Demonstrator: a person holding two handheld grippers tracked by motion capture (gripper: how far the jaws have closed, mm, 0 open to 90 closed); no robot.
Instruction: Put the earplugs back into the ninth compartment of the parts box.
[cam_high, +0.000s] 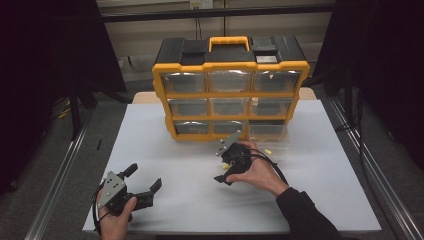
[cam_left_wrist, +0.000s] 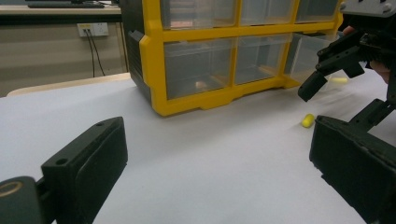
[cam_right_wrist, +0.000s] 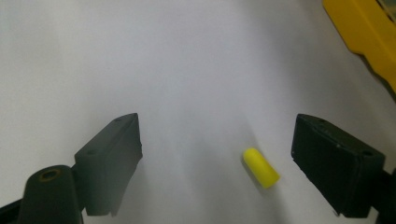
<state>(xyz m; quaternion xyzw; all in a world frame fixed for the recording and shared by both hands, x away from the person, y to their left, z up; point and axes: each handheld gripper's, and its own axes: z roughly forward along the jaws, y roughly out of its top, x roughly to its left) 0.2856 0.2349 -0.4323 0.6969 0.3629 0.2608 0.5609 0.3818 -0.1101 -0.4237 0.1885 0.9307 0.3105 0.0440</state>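
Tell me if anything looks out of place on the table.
Yes: two small yellow plugs lie loose on the white table instead of in the organizer. One yellow plug sits between the right gripper open jaws; another yellow plug lies by the bottom drawers.

A yellow-and-black drawer organizer with clear drawers stands on the white table. A second yellow piece lies by its bottom-right drawer
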